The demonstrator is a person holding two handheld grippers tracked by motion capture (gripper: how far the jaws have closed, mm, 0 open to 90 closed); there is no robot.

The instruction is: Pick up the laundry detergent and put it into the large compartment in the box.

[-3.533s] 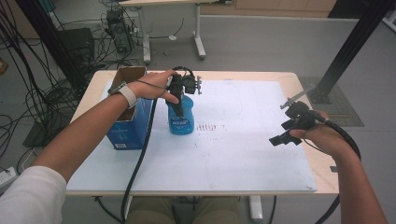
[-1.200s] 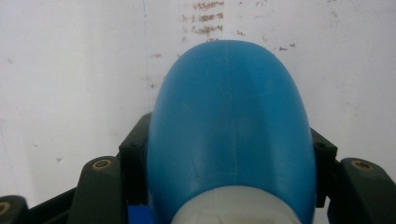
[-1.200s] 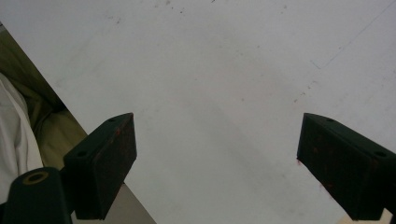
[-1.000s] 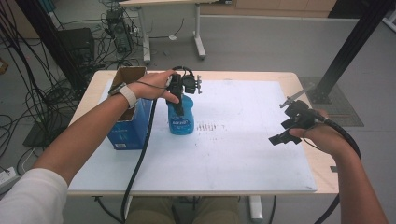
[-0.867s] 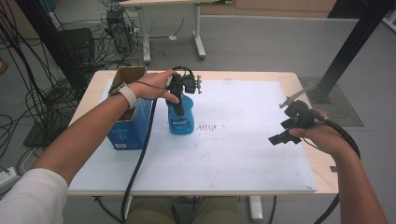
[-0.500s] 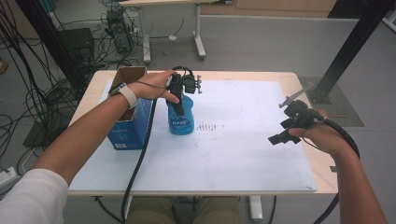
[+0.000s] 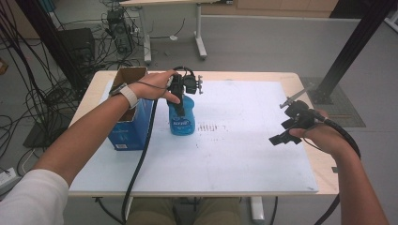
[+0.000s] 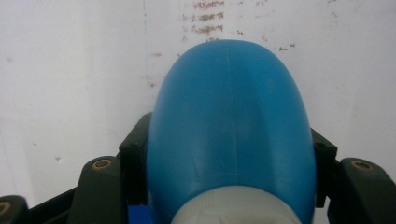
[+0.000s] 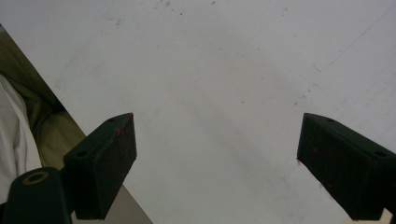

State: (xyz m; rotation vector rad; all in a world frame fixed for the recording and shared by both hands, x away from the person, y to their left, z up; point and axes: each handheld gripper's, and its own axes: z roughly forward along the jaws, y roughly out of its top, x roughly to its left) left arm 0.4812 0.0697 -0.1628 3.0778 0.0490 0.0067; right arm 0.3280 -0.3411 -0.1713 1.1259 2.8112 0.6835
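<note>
Here the left gripper (image 7: 180,101) grasps the blue plastic bottle (image 7: 182,119), which stands upright left of centre in the high view, just beside a blue cardboard box (image 7: 129,129) whose print is too small to read. The bottle's label lettering is blurred. In the left gripper view the bottle's lower part is hidden. At right, the right gripper (image 9: 217,163) hangs released over the white table sheet (image 7: 234,145).
</note>
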